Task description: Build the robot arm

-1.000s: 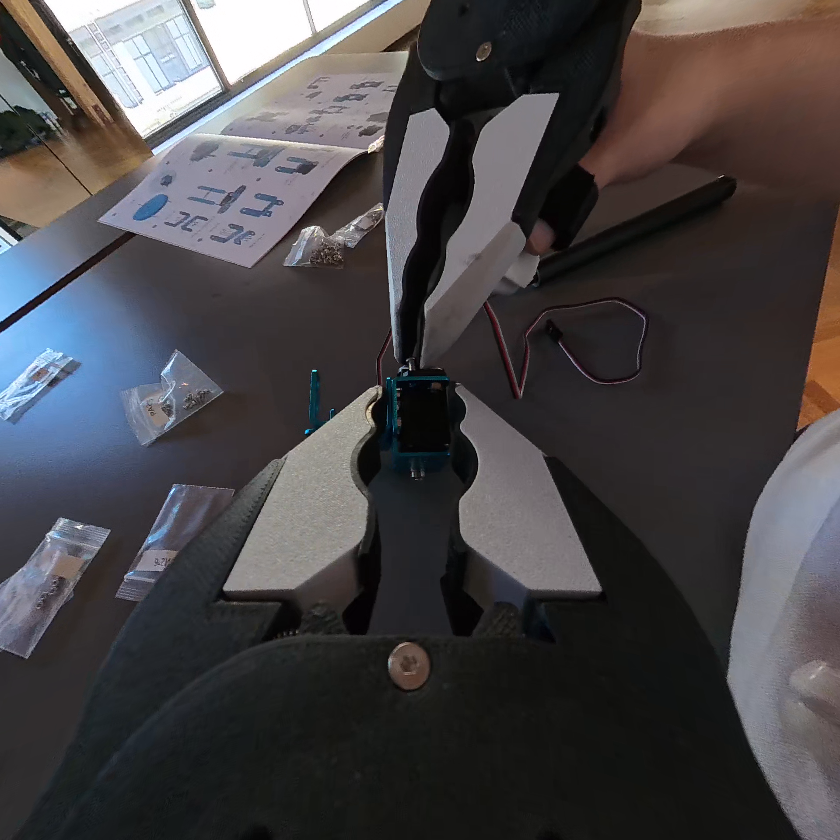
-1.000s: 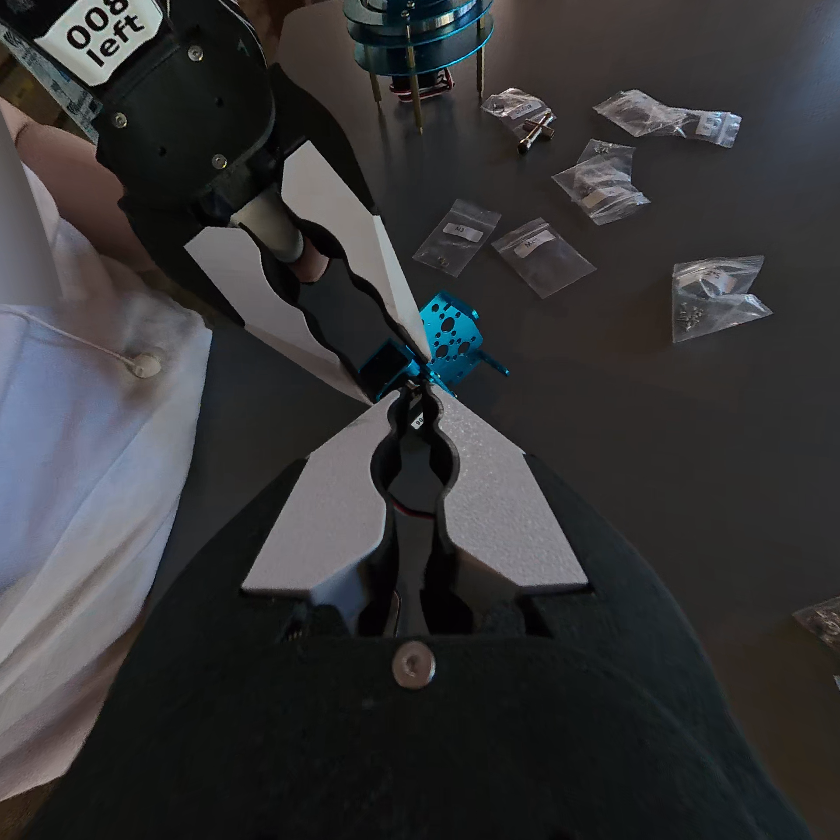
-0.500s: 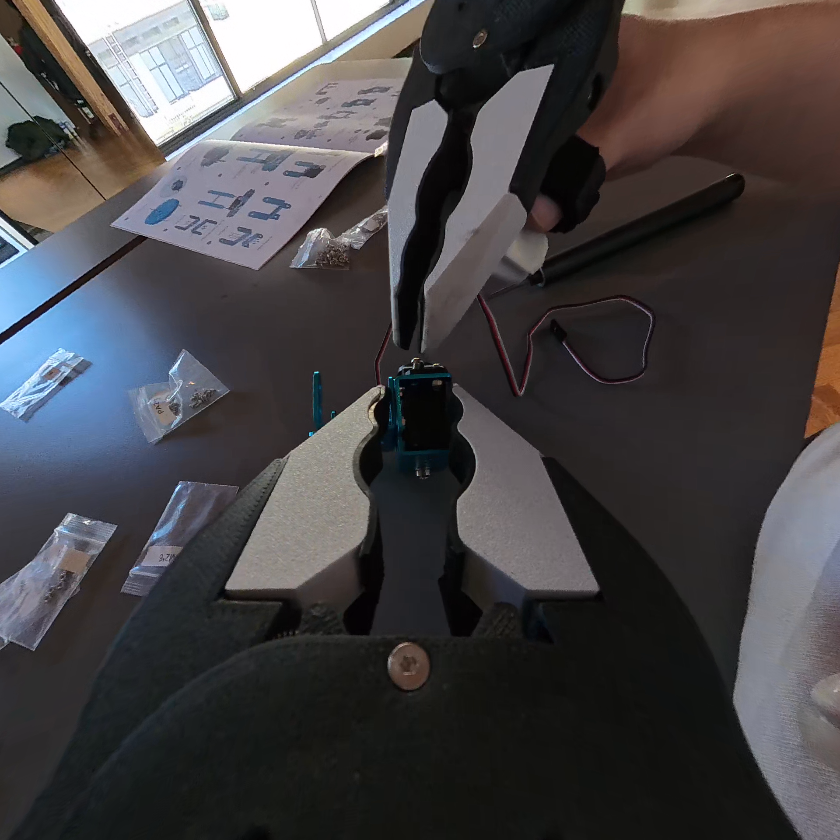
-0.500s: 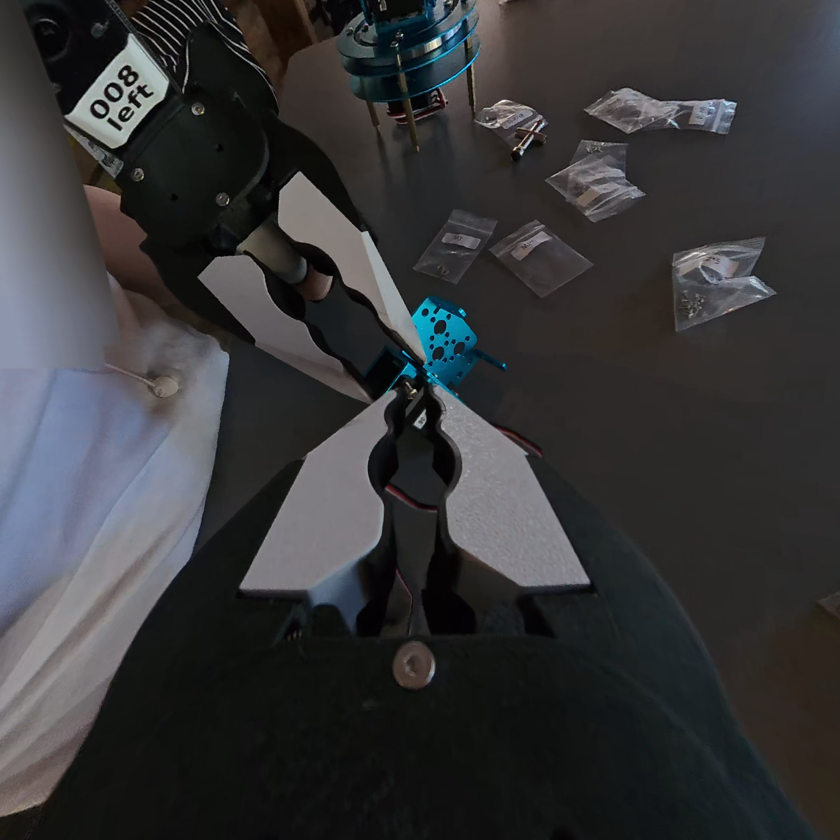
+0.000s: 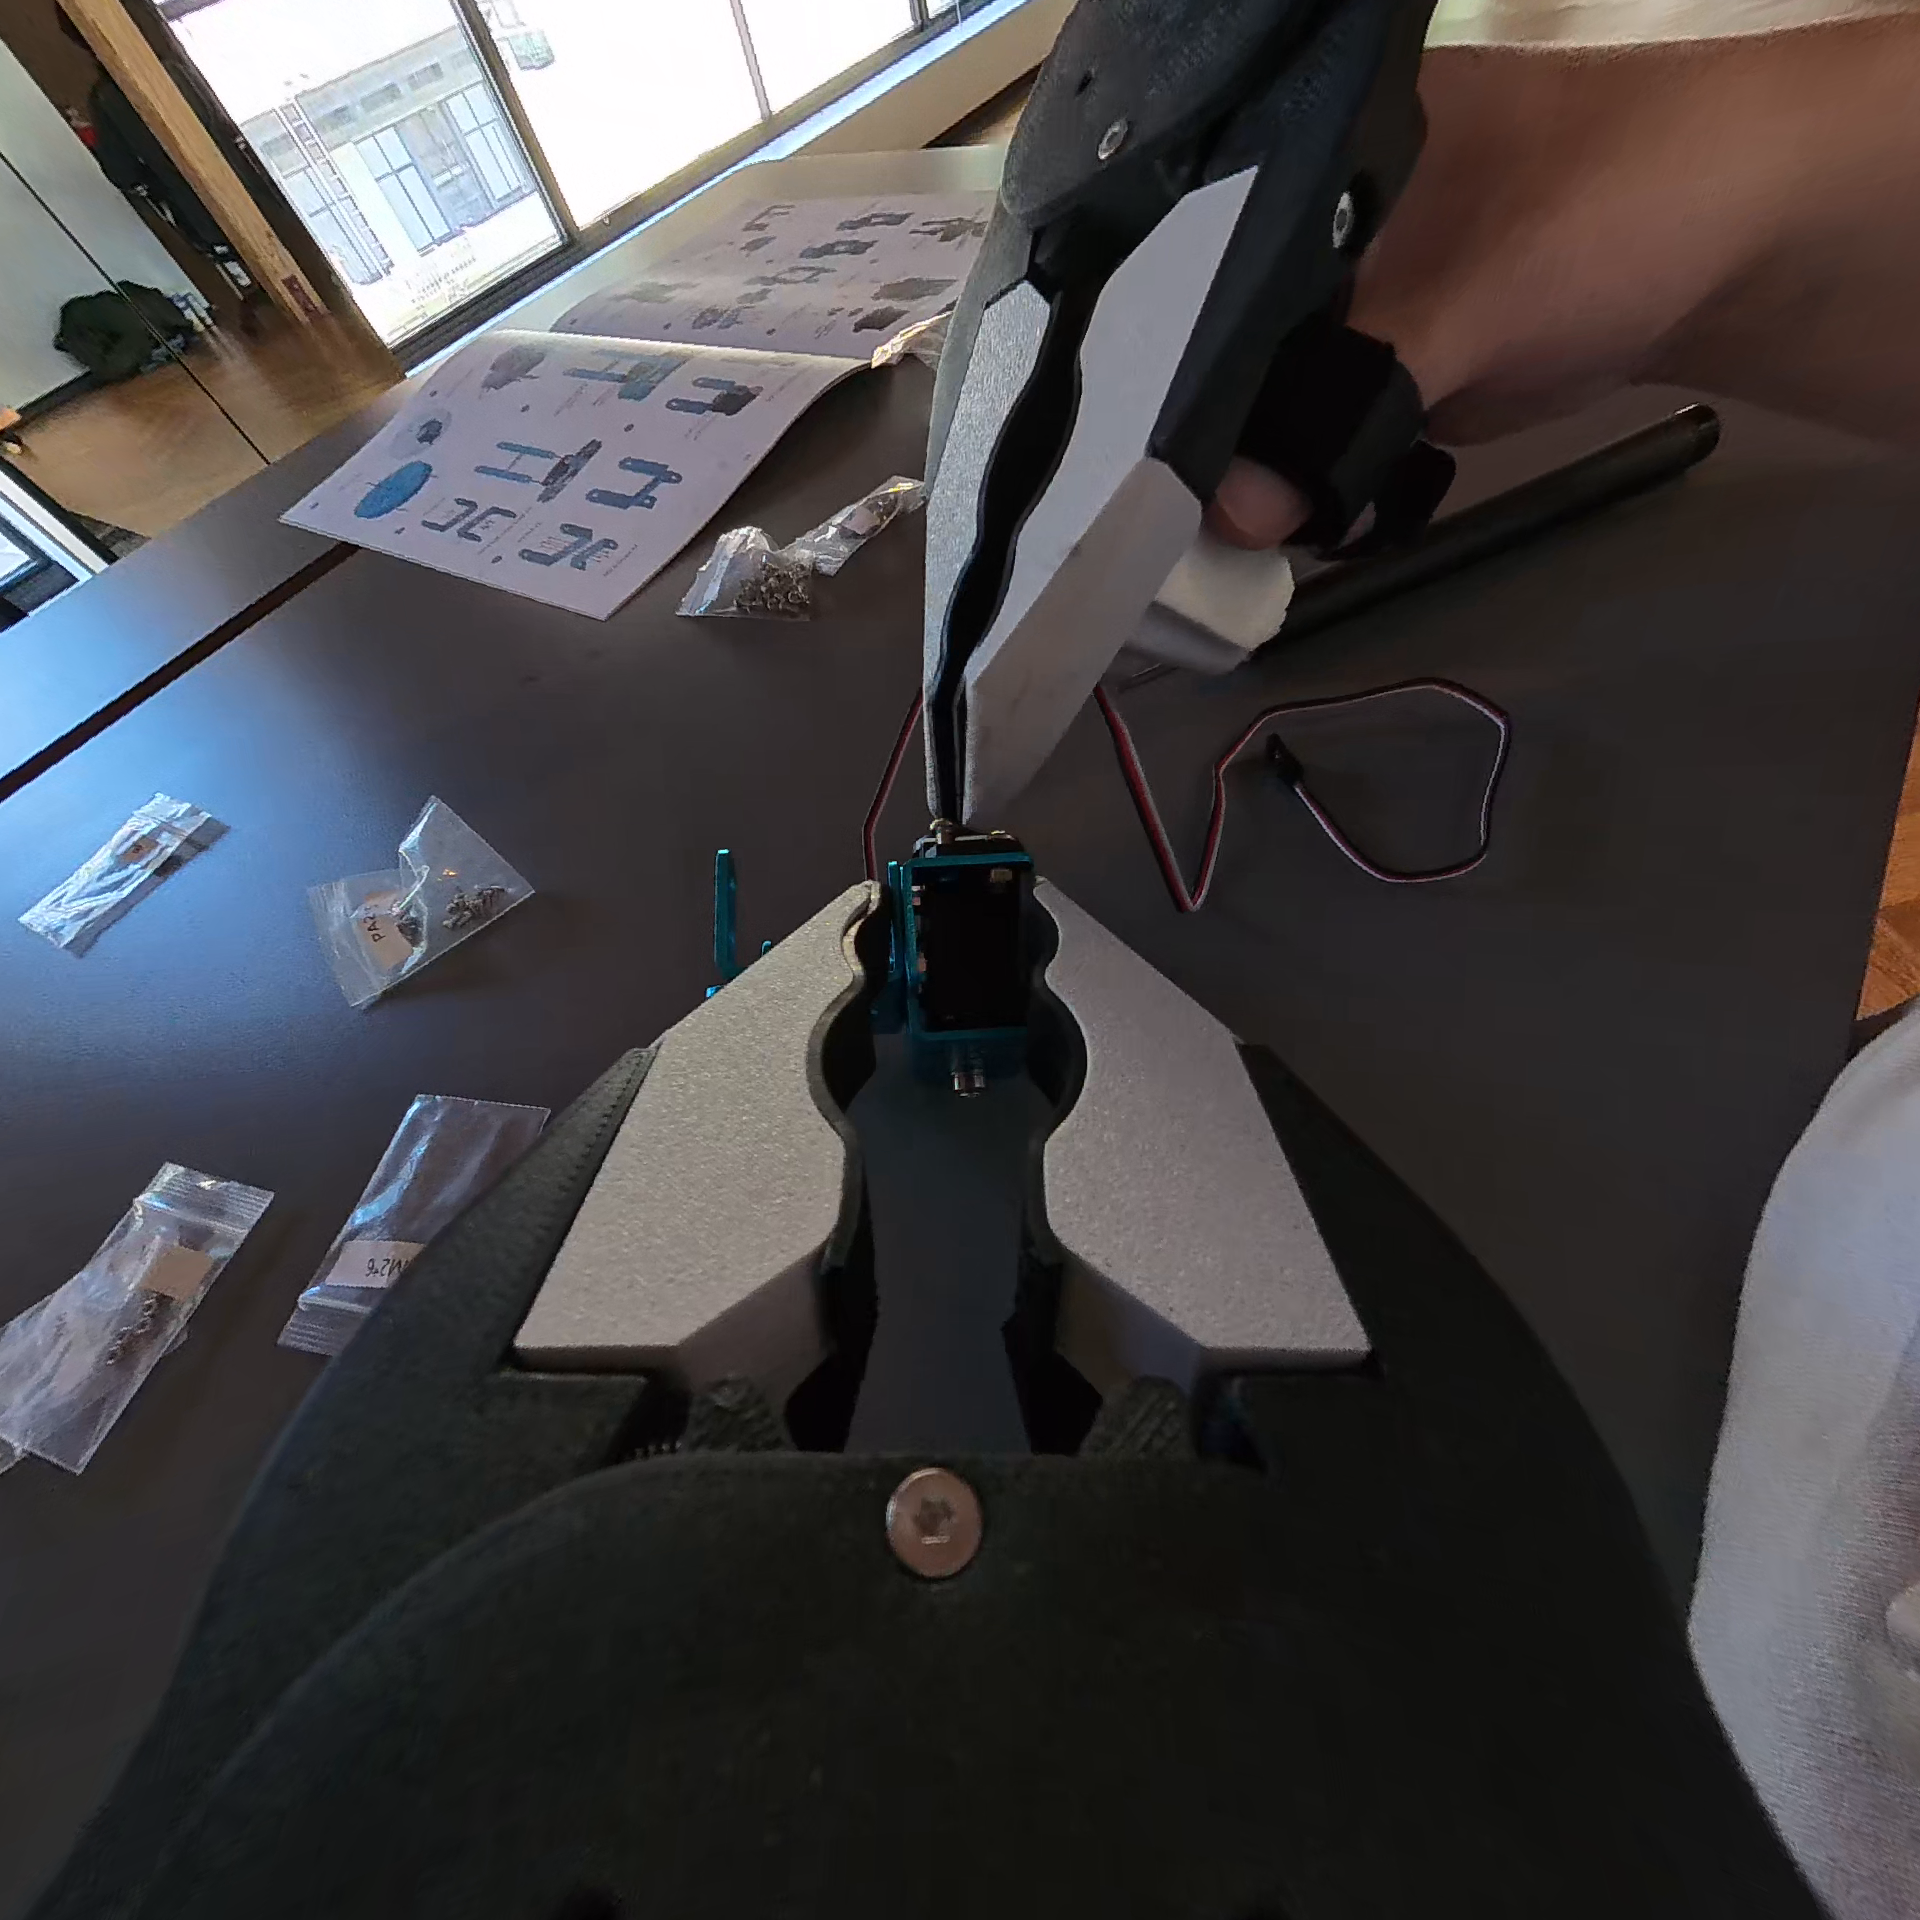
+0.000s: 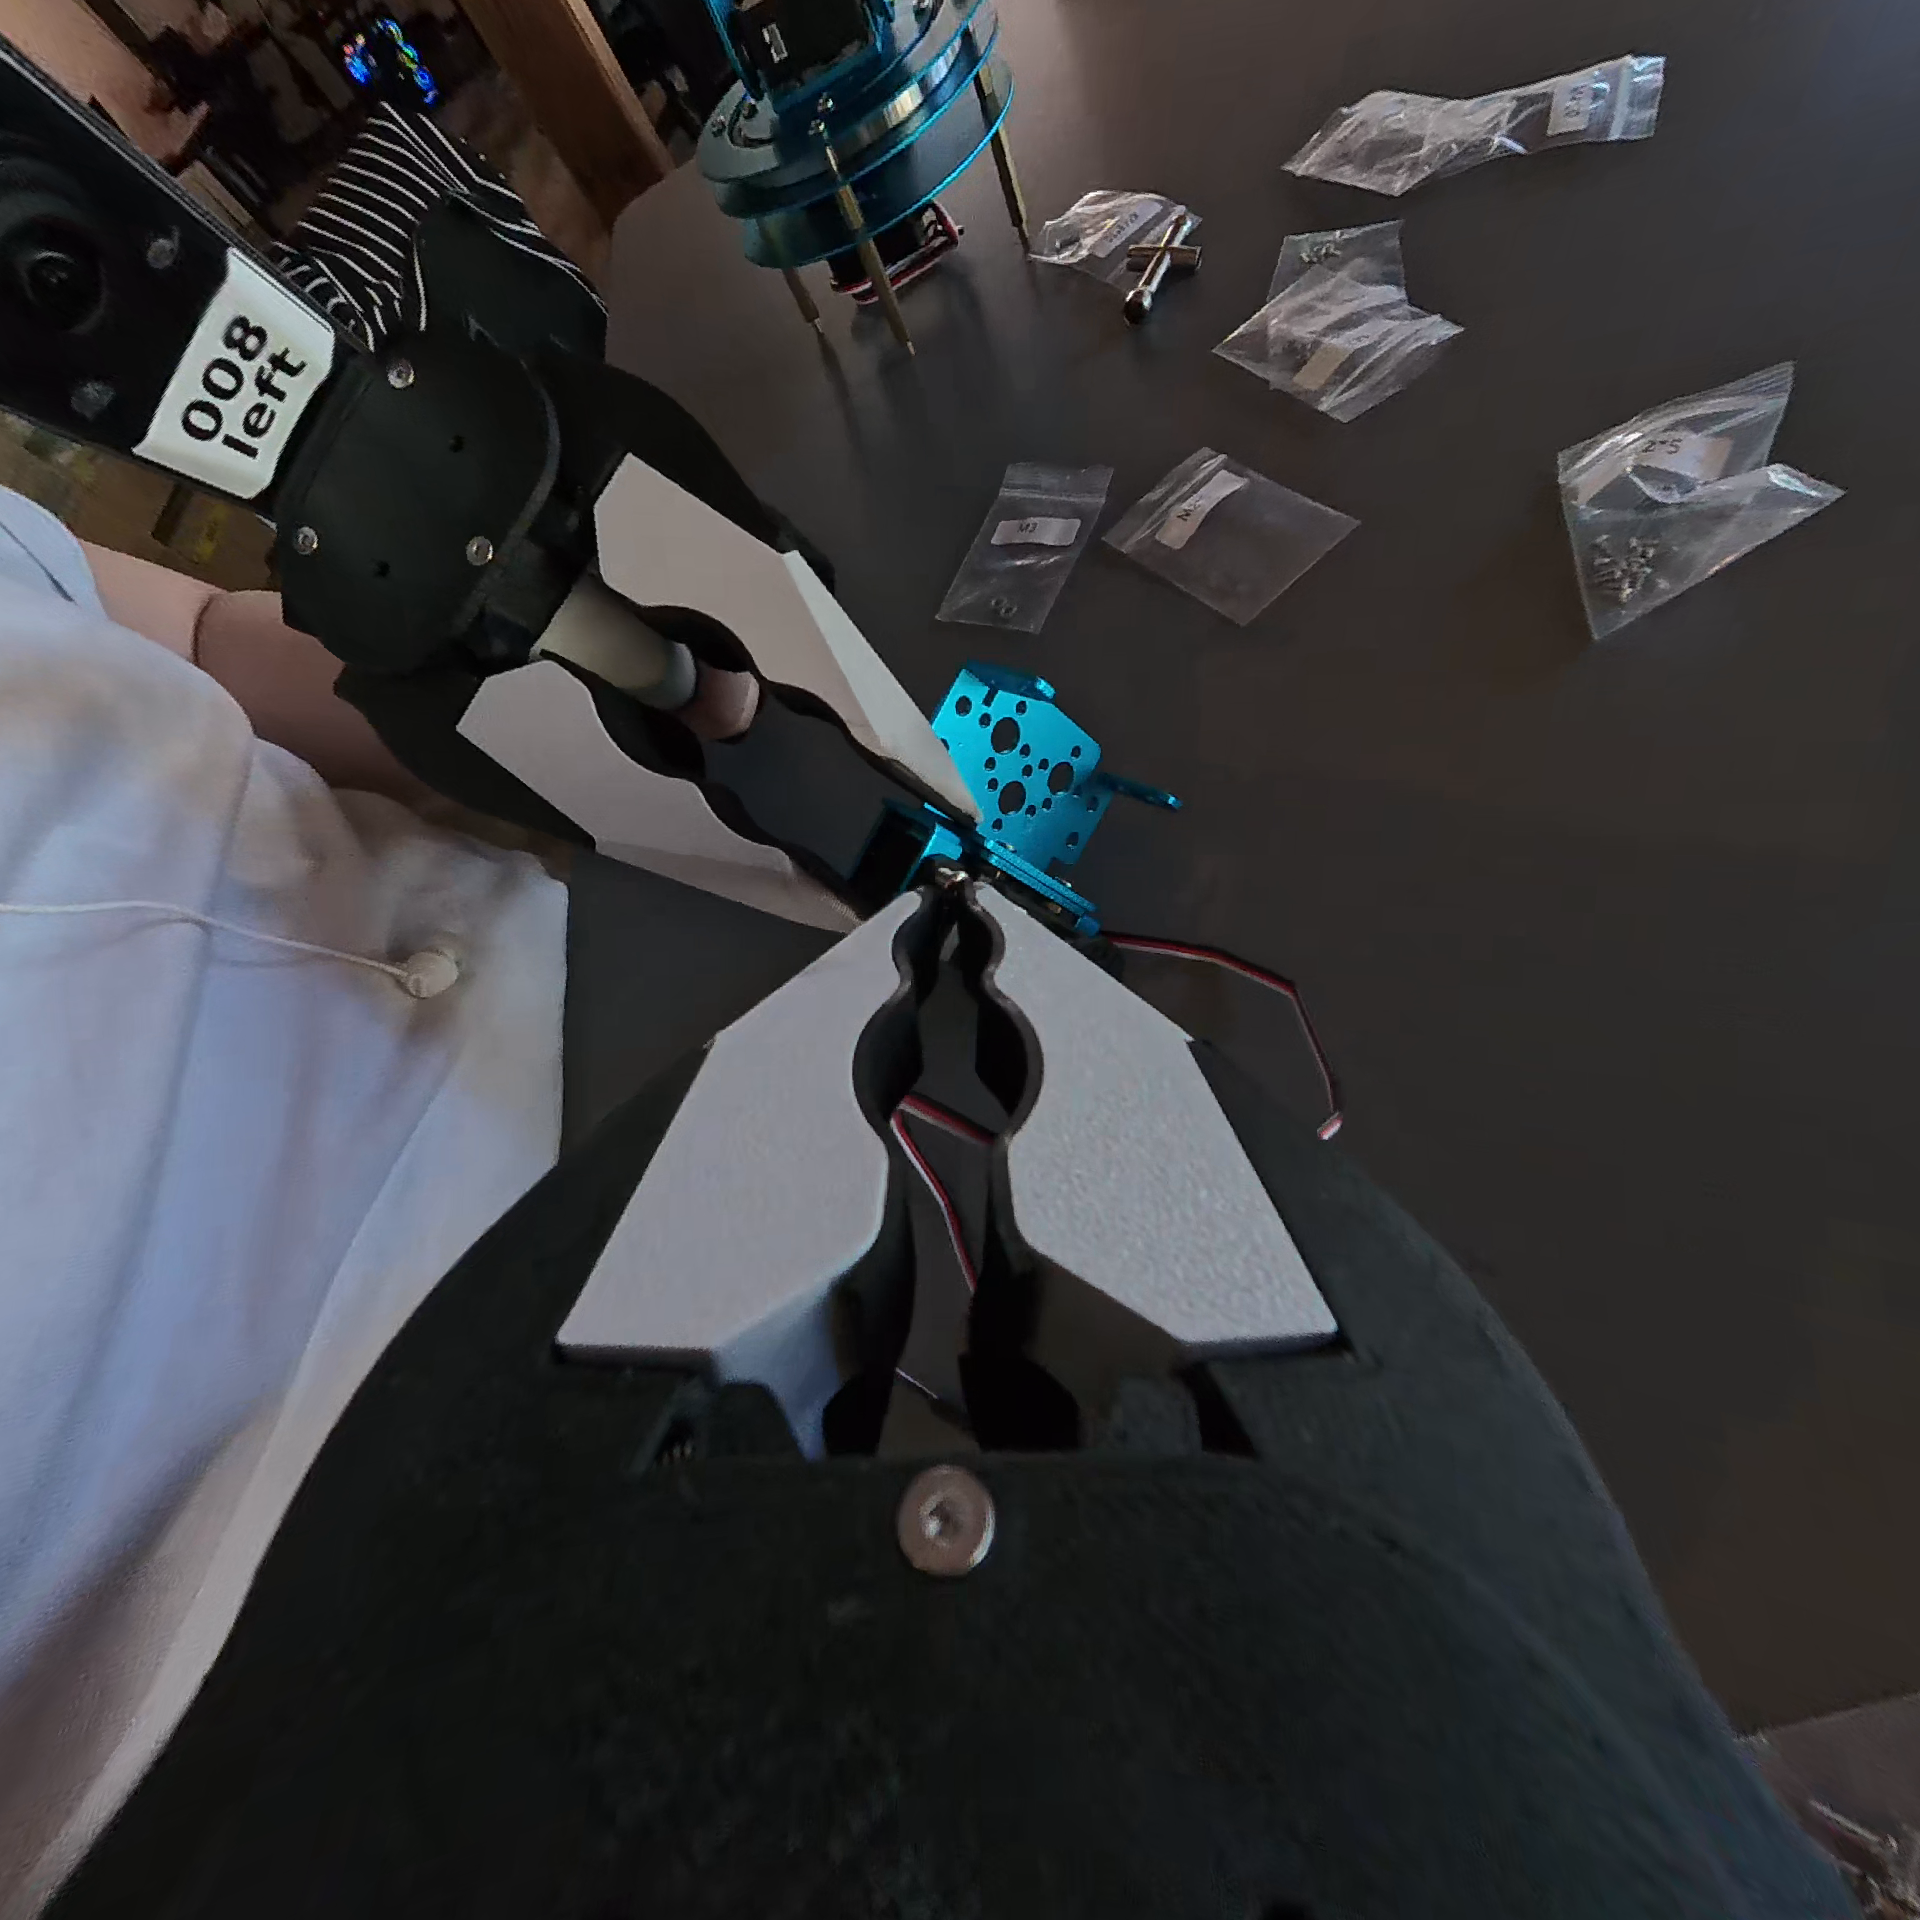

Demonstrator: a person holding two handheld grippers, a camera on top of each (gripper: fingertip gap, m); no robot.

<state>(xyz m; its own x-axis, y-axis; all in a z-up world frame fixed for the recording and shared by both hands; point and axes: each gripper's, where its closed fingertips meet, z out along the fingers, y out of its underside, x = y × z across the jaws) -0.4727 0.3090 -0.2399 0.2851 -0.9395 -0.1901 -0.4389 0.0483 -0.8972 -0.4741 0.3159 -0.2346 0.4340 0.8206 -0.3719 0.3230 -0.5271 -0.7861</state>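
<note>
Left wrist view | left tool [image 5: 961,914] still grips servo bracket [image 5: 966,961] | right tool [image 5: 948,816] clenched, back on it

Dark table [image 5: 1558,1039] w/ open instruction booklet [image 5: 623,457] far left near window [image 5: 416,156]; small clear parts bags [image 5: 416,914] scattered left, more far right in right wrist view [image 6: 1683,488]. Black rod [image 5: 1507,520] far right, loose wire loop [image 5: 1382,790] near it. Blue round standoff assembly [image 6: 862,156] far, small cross wrench [image 6: 1158,260] beside it
</note>
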